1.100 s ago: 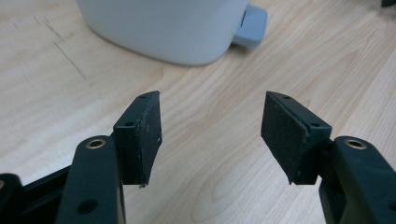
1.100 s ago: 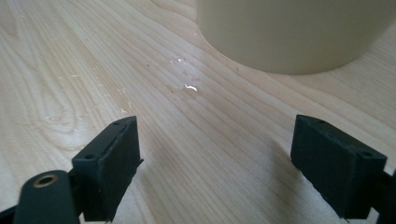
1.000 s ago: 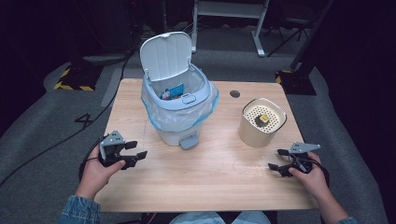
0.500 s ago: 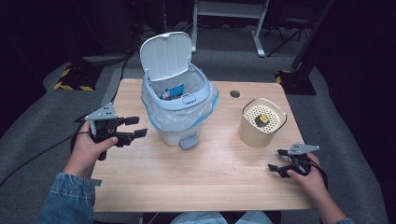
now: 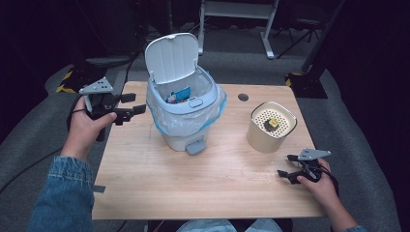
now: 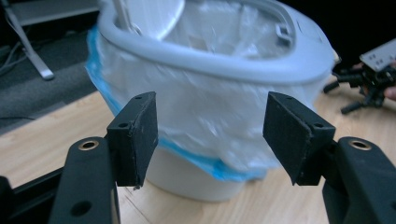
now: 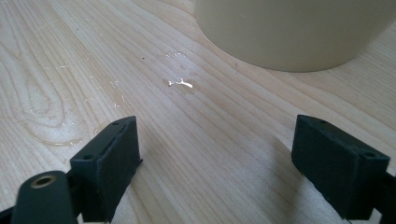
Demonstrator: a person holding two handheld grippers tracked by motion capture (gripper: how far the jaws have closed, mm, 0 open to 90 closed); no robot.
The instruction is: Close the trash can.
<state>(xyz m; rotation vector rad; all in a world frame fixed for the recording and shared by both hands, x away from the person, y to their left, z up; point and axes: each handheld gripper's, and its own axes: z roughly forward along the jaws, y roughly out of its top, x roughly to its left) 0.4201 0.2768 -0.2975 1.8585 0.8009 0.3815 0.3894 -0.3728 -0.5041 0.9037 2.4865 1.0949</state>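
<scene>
A pale grey pedal bin [image 5: 186, 137] stands at the middle of the wooden table, lid [image 5: 171, 58] swung up, lined with a clear blue-edged bag [image 5: 193, 121]. A blue packet [image 5: 180, 94] lies inside. My left gripper [image 5: 135, 103] hangs in the air just left of the bin, level with its rim; its jaws have just been opening a little and nothing is between them. In the left gripper view the bag-covered bin wall [image 6: 219, 112] lies close beyond the open gripper [image 6: 210, 135]. My right gripper [image 5: 285, 165] rests open on the table at front right, empty.
A beige cylinder [image 5: 268, 137] with a perforated top and a small yellow piece [image 5: 273, 123] stands right of the bin; its side [image 7: 289, 28] is just ahead of the right gripper [image 7: 215, 163]. The bin's pedal [image 5: 196, 145] juts forward. A cable hole [image 5: 243, 97] sits behind.
My left hand has lifted its gripper off the table and carried it back along the left side, up to the bin's rim height. The right hand has stayed put.
</scene>
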